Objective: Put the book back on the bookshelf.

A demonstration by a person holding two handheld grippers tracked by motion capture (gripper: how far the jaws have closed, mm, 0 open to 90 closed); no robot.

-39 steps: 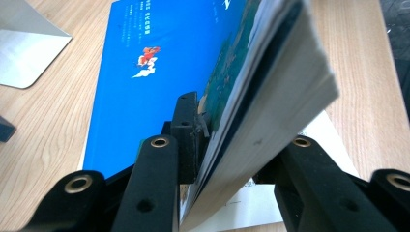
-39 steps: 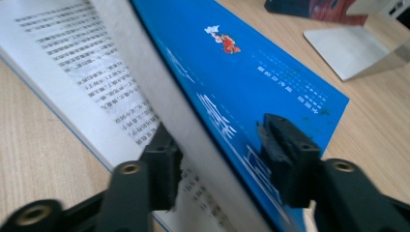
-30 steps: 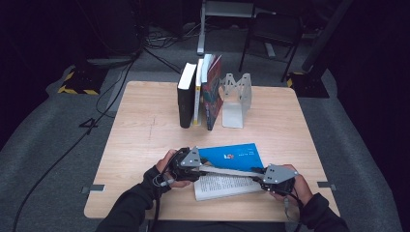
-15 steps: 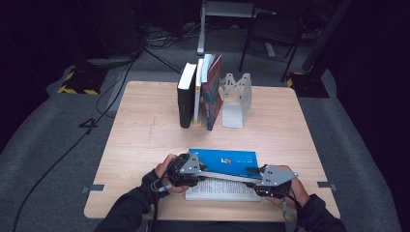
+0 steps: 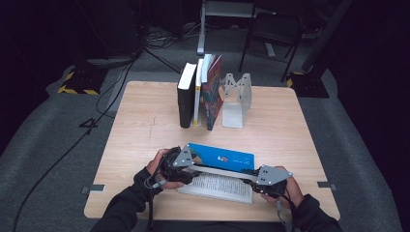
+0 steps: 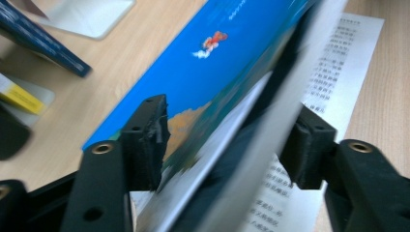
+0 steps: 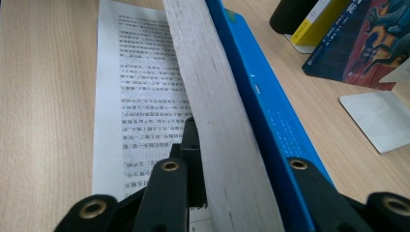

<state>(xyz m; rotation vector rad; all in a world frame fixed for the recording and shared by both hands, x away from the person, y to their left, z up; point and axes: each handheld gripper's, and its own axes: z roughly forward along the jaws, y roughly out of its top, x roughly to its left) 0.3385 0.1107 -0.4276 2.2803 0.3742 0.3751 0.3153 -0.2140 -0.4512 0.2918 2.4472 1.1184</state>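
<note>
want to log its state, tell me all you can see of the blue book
The blue book has a glossy blue cover with a small cartoon figure and pale, thick page edges. It is partly open: most of it is tipped up on edge, while printed pages lie flat on the table beneath. The left gripper clamps one end and the right gripper the other. It sits near the table's front edge.

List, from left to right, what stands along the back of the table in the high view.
black book → thin white and yellow book → book with the dark, colourful cover → metal bookend.
</note>
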